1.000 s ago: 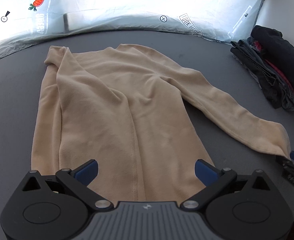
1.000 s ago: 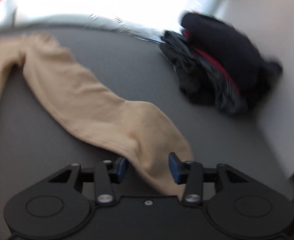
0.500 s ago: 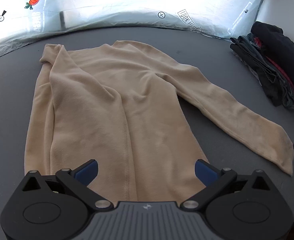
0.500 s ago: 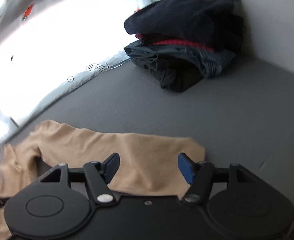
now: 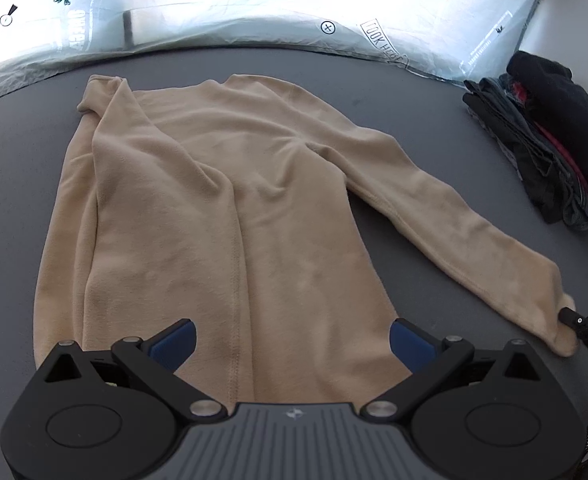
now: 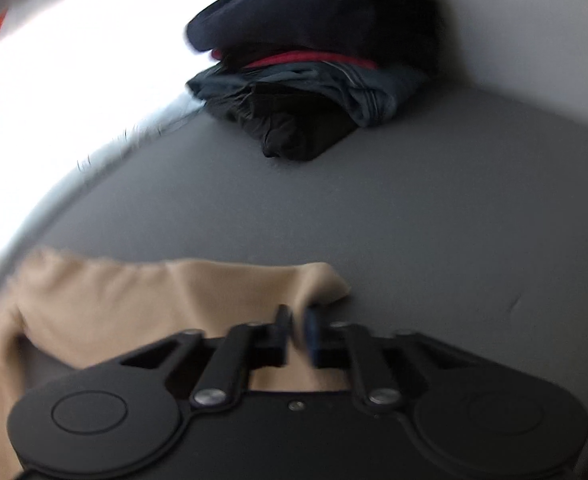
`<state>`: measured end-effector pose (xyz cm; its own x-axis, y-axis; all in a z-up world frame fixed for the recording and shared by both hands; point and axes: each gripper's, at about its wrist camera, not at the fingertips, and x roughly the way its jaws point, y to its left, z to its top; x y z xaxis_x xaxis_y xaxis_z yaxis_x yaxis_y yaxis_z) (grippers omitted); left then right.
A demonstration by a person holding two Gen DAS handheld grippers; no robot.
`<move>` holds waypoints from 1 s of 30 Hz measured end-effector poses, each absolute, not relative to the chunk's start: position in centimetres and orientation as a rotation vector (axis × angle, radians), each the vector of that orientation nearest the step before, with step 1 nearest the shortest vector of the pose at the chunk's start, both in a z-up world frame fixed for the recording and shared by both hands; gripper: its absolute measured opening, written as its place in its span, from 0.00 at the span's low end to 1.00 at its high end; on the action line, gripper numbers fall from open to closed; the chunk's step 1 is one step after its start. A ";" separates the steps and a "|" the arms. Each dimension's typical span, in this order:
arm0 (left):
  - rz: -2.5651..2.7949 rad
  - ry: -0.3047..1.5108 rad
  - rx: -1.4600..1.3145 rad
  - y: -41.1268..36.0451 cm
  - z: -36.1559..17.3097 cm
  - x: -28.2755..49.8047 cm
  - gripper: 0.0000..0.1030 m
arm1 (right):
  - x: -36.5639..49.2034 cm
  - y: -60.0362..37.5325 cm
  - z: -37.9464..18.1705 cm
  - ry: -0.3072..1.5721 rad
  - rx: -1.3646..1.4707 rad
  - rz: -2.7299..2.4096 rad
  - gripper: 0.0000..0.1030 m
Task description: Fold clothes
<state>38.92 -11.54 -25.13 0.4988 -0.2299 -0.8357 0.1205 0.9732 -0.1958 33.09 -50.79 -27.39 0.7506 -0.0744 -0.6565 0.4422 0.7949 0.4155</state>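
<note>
Two grippers: right gripper (image 6: pixel 298 326) pinched tight on sleeve cuff (image 6: pixel 321 284) of tan top (image 5: pixel 222 216); left gripper (image 5: pixel 292 338) fingers wide, empty, over hem.

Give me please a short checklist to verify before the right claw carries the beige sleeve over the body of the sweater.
1. Right claw shut on the sleeve cuff: ok, cloth bunches between its fingers.
2. How deep the grip is: cannot tell, the right wrist view is blurred.
3. Left claw open and holding nothing: ok, it hovers over the hem.
4. Beige sweater body lies flat on the grey table: ok, only soft wrinkles.
5. Other sleeve already folded in: ok, it lies along the far side of the body.
6. Dark clothes pile apart from the sleeve: ok.
</note>
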 end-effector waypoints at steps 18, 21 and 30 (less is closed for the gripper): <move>-0.382 1.045 -0.300 -12.3 -25.1 39.6 0.56 | 36.3 -44.0 -31.1 0.774 1.289 0.289 0.05; -0.442 1.048 -0.311 -13.2 -25.1 39.8 0.42 | 36.6 -42.9 -31.3 0.816 1.285 0.325 0.05; -0.499 1.063 -0.374 -15.2 -25.0 40.9 0.33 | 38.3 -43.2 -29.6 0.825 1.222 0.345 0.05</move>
